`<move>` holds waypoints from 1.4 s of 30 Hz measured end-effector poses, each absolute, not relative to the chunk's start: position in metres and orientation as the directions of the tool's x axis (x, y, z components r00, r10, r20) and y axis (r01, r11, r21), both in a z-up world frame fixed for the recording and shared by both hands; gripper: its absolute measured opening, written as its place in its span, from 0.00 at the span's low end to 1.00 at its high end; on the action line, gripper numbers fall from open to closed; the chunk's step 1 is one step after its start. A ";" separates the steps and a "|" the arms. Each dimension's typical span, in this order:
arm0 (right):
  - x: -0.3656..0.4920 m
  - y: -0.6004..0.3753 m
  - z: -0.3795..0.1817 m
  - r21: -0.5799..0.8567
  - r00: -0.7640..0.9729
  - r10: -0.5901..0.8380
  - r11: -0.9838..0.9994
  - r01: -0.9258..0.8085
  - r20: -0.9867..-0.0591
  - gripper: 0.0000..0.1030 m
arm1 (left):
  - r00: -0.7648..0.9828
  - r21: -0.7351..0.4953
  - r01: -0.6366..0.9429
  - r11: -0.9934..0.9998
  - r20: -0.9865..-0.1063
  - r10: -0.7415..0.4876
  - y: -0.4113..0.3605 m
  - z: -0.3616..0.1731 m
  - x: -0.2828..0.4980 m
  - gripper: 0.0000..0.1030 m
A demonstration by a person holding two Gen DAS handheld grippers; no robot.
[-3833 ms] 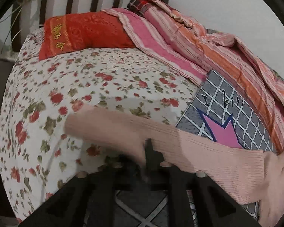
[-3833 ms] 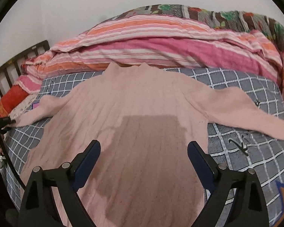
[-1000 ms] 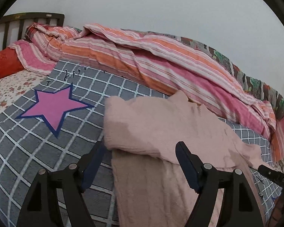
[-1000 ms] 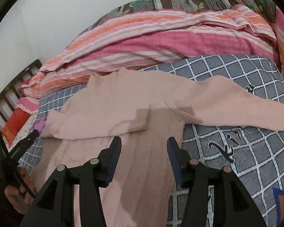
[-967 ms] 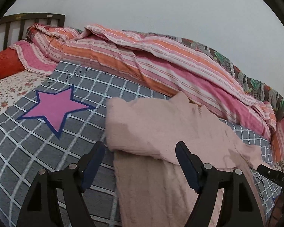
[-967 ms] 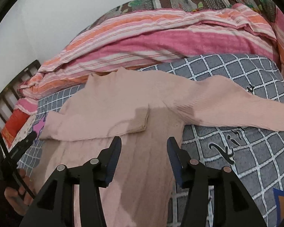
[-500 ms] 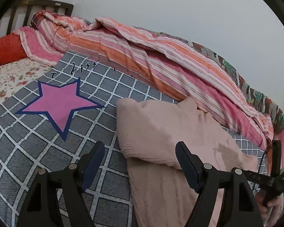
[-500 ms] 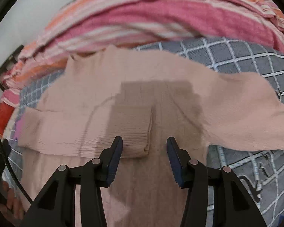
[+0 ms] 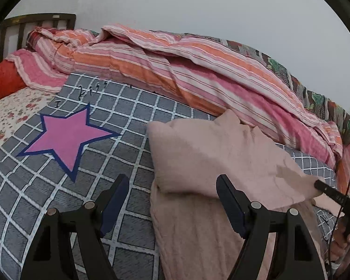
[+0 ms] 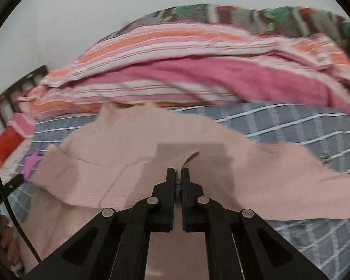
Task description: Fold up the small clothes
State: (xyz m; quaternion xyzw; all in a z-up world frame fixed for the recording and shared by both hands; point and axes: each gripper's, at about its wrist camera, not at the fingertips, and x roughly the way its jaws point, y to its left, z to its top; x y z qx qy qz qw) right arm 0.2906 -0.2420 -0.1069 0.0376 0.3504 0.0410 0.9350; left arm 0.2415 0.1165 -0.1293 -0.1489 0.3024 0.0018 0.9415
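A pale pink knit sweater (image 9: 210, 158) lies on a grey checked blanket (image 9: 119, 121). Its left sleeve is folded across the chest, and the other sleeve (image 10: 291, 175) stretches out to the right. My left gripper (image 9: 172, 184) is open just above the sweater's left edge, with the fold of the sleeve between its fingers and untouched. My right gripper (image 10: 178, 171) is shut on the sweater (image 10: 119, 163), pinching a bit of fabric at the cuff of the folded sleeve. The left wrist view shows the right gripper's black tip (image 9: 331, 192) at that cuff.
A striped pink and orange quilt (image 9: 175, 70) is heaped along the wall behind the sweater. The blanket has a pink star (image 9: 65, 137) to the left. Beyond that are a floral sheet (image 9: 9, 112), a red pillow (image 9: 2, 81) and a dark headboard (image 9: 35, 21).
My right gripper moved forward over the sweater and closed its jaws on the cuff of the folded sleeve. My left gripper stayed open and hardly moved.
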 end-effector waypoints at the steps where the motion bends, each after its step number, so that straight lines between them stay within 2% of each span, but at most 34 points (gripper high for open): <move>1: 0.289 -0.251 -0.109 0.085 0.752 0.069 0.996 -0.017 -0.656 0.04 | 0.814 -0.296 -0.083 0.952 -0.571 -0.107 0.117 -0.129 0.243 0.73; 10: 0.291 -0.277 -0.126 0.082 0.705 0.015 0.995 0.060 -0.709 0.04 | 0.790 -0.400 -0.017 0.916 -0.567 -0.233 0.113 -0.130 0.248 0.73; 13: 0.303 -0.274 -0.144 0.071 0.628 0.014 0.995 0.066 -0.778 0.07 | 0.771 -0.385 -0.010 0.923 -0.591 -0.238 0.104 -0.135 0.250 0.73; 15: 0.302 -0.283 -0.142 0.123 0.626 0.053 0.990 0.069 -0.778 0.08 | 0.759 -0.361 -0.003 0.933 -0.608 -0.233 0.098 -0.139 0.249 0.73; 17: 0.293 -0.290 -0.132 0.131 0.644 0.054 0.989 0.073 -0.763 0.16 | 0.738 -0.316 -0.003 0.949 -0.641 -0.211 0.089 -0.146 0.250 0.73; 19: 0.279 -0.302 -0.118 0.086 0.679 0.003 0.992 0.089 -0.734 0.28 | 0.722 -0.293 -0.003 0.956 -0.662 -0.200 0.084 -0.151 0.251 0.73; 20: 0.274 -0.307 -0.114 0.076 0.690 -0.010 0.993 0.094 -0.723 0.38 | 0.717 -0.284 -0.003 0.959 -0.669 -0.196 0.082 -0.153 0.251 0.73; 22: 0.258 -0.329 -0.104 0.075 0.717 -0.035 0.990 0.121 -0.696 0.47 | 0.711 -0.263 -0.001 0.965 -0.678 -0.184 0.079 -0.155 0.250 0.73; 26: 0.236 -0.381 -0.091 0.100 0.733 -0.093 0.972 0.215 -0.673 0.59 | 0.712 -0.250 0.001 0.968 -0.680 -0.176 0.076 -0.156 0.248 0.76; 30: 0.211 -0.442 -0.088 0.107 0.729 -0.245 0.910 0.400 -0.639 0.60 | 0.705 -0.244 0.002 0.970 -0.687 -0.174 0.075 -0.157 0.250 0.78; 39: 0.192 -0.509 -0.132 0.200 0.633 -0.164 0.864 0.463 -0.757 0.64 | 0.703 -0.242 -0.002 0.970 -0.690 -0.171 0.075 -0.159 0.253 0.78; 42: 0.189 -0.519 -0.141 0.259 0.642 -0.118 0.848 0.462 -0.757 0.64 | 0.700 -0.245 -0.004 0.969 -0.693 -0.172 0.075 -0.160 0.254 0.78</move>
